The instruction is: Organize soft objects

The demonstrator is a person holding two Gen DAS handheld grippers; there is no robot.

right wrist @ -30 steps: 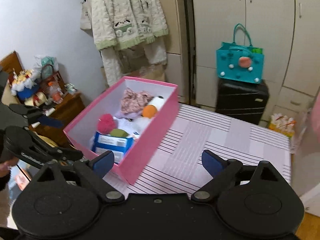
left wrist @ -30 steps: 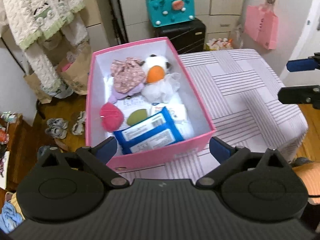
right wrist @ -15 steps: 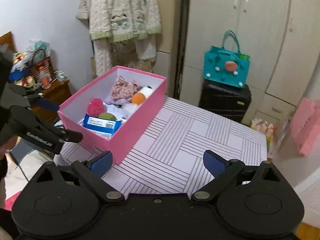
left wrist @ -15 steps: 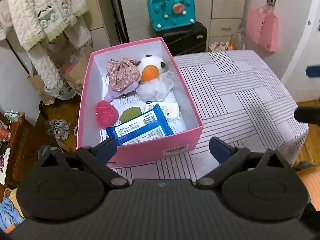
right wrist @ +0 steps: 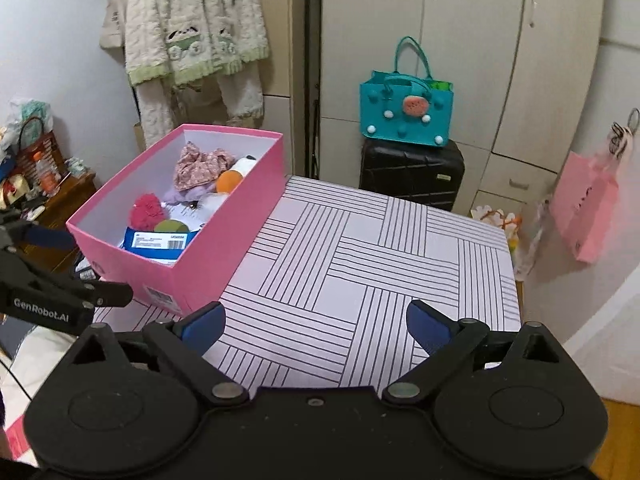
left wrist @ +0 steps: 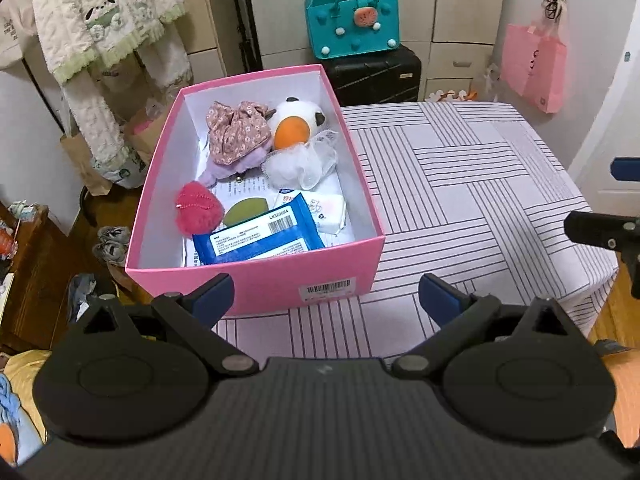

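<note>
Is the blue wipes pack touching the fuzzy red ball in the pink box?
Cannot tell. In the left wrist view the wipes pack corner meets the red ball outline, and the right wrist view shows overlap too; neither shows contact or a gap plainly.

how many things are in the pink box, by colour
In the pink box:
Pink or red: 2, the fuzzy ball and the floral cloth
White: 3, the plush toy, the mesh puff and the tissue pack
Blue: 1, the wipes pack
Green: 1, the oval pad
Purple: 1, the cloth under the floral one
Total: 8, not counting the printed paper underneath
</note>
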